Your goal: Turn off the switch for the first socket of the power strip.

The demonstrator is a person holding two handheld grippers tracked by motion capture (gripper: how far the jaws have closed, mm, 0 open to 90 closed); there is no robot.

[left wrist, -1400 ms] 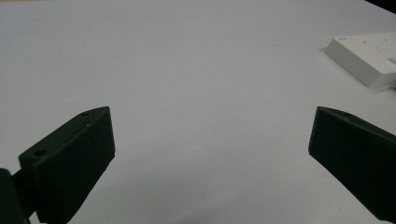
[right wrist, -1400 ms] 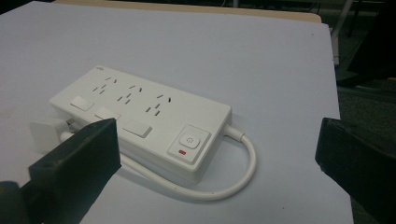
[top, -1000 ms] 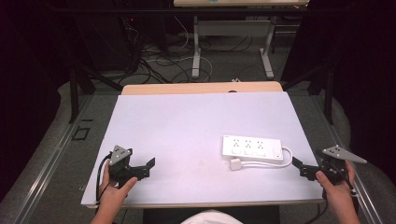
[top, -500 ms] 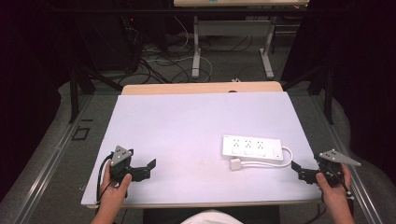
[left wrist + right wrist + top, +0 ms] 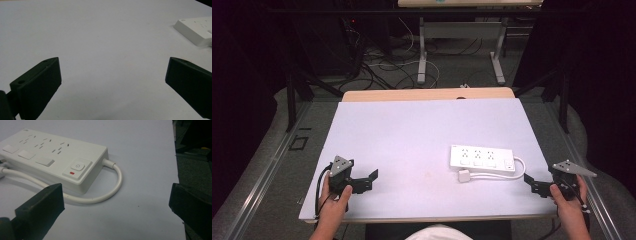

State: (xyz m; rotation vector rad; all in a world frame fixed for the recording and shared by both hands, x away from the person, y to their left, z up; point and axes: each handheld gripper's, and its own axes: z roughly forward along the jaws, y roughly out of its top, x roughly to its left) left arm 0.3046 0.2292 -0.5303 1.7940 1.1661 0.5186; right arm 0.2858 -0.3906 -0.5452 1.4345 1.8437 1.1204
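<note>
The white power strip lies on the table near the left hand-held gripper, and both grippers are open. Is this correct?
Not quite. The power strip lies near the right hand-held gripper, as the high view shows; the left hand-held gripper is far from it. Both are open, holding nothing.

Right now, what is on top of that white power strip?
The power strip carries rows of sockets, three flat white covers and a switch with a red mark. Nothing lies on it. Its underside, against the table, is hidden.

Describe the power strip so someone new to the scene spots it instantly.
Start at the pale table and go to its near right part, just ahead of the right tongs. The power strip lies flat there: a white bar with three socket groups, a switch at its right end and a looping white cord.
</note>
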